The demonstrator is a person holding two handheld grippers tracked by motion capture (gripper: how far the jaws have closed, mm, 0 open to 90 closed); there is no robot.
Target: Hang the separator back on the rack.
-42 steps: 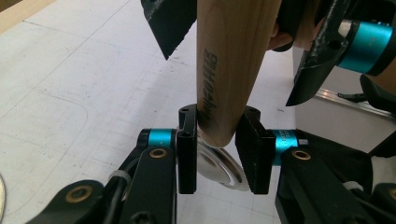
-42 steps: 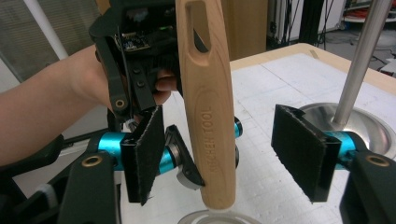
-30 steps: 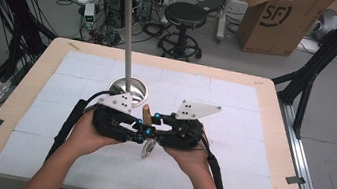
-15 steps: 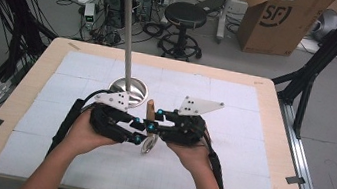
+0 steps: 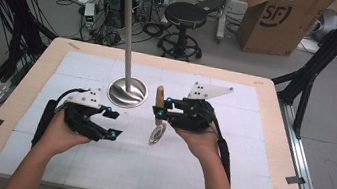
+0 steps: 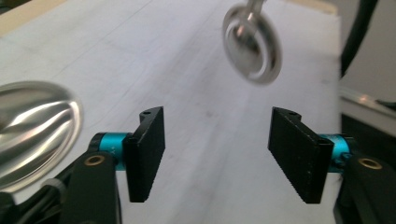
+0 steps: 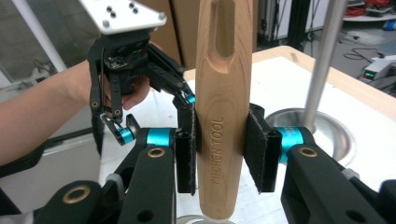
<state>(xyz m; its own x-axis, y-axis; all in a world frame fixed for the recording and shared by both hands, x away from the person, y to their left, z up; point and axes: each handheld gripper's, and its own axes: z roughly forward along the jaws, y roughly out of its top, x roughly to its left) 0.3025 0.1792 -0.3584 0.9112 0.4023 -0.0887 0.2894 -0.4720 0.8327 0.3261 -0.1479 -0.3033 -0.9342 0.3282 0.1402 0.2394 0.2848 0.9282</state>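
A kitchen tool with a wooden handle (image 5: 159,98) and a round metal wheel (image 5: 156,135) hangs wheel-down over the middle of the table. My right gripper (image 5: 162,107) is shut on the handle. In the right gripper view the handle (image 7: 223,93) stands upright between the pads, stamped "KITCHEN TOOL", with my right gripper (image 7: 223,149) clamped on it. My left gripper (image 5: 110,123) is open to the left of the tool, apart from it. In the left gripper view the left gripper (image 6: 229,154) holds nothing, and the wheel (image 6: 252,44) hangs ahead of it.
A metal stand with a round base (image 5: 128,92) and a tall pole (image 5: 129,33) topped by hooks rises at the table's middle back, close to both grippers. A white gridded mat (image 5: 194,179) covers the wooden table. A stool and cardboard box stand beyond the far edge.
My left gripper has let go of the tool, opened, and drawn back to the left. My right gripper has carried the tool slightly right and away, still shut on the handle.
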